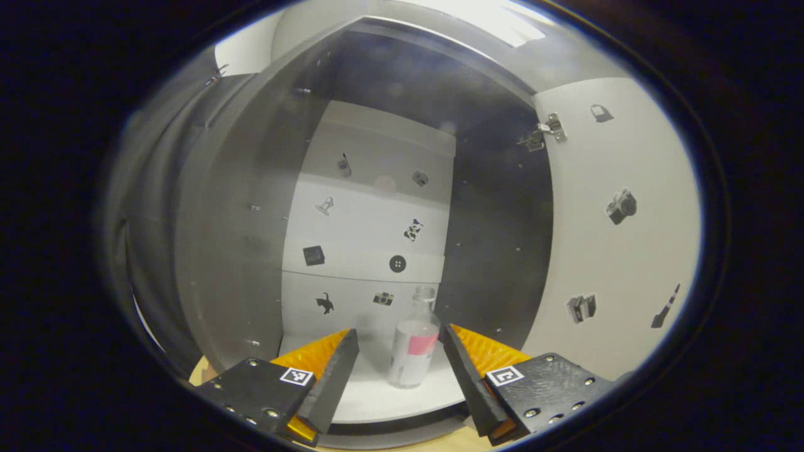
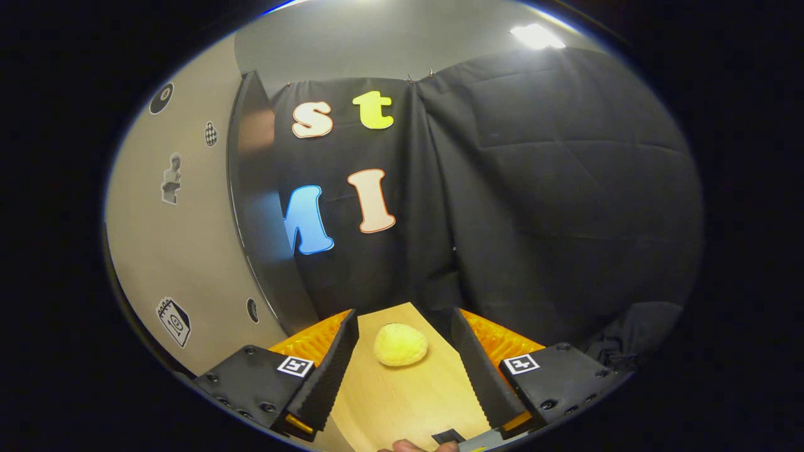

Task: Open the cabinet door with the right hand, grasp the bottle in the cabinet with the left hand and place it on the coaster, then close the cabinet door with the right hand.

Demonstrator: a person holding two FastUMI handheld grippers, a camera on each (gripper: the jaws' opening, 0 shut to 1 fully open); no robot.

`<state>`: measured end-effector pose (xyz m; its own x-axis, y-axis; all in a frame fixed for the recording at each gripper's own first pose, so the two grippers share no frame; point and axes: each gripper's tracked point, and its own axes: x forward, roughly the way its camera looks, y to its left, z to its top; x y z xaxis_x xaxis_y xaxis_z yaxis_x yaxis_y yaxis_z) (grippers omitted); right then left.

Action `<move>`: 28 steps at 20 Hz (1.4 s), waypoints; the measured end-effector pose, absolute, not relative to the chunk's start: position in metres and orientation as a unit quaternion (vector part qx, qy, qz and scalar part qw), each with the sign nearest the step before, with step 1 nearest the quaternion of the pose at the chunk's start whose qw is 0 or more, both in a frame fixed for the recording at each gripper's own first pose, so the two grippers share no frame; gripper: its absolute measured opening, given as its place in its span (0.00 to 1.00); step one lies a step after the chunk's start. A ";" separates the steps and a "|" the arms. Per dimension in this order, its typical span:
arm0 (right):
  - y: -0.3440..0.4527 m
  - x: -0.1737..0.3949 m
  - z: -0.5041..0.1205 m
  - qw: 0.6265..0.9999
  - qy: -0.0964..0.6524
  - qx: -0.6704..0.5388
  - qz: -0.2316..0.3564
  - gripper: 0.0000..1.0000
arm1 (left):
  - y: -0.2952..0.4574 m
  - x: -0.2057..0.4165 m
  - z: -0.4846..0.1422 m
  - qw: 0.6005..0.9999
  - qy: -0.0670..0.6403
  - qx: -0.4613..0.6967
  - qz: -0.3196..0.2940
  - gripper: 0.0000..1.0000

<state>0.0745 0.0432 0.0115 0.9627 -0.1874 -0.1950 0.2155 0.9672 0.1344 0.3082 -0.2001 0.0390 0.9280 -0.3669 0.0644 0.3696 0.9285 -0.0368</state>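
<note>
Left gripper (image 1: 399,351) spread wide, aimed straight at the bottle (image 1: 413,342). Bottle upright on the white cabinet floor (image 1: 377,395), ahead and between the fingers, not touched yet. Door (image 1: 619,226) swung open on the right. Best to go in slow and level, keep the bottle in the middle, squeeze low on the fat part, then lift gently. Right gripper (image 2: 405,351) also spread, holding nothing, over the table (image 2: 402,402) near a yellow lump (image 2: 401,344).
</note>
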 end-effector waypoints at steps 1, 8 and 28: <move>0.042 0.076 0.012 0.987 0.090 0.080 -0.102 0.99 | -0.206 0.320 0.033 0.981 -0.025 -0.023 -0.189 0.84; 0.021 0.074 -0.001 0.981 0.119 0.061 -0.141 0.98 | -0.242 0.366 0.006 0.976 -0.002 -0.007 -0.220 0.84; 0.020 0.085 -0.009 0.977 0.140 0.078 -0.137 0.98 | -0.270 0.402 -0.028 0.976 0.020 0.039 -0.215 0.73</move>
<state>0.0846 0.0201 -0.0086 0.9230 -0.2462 -0.2957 0.2900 0.9502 0.1139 0.4024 -0.2701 -0.0282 0.9071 -0.4171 -0.0564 0.4203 0.9049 0.0672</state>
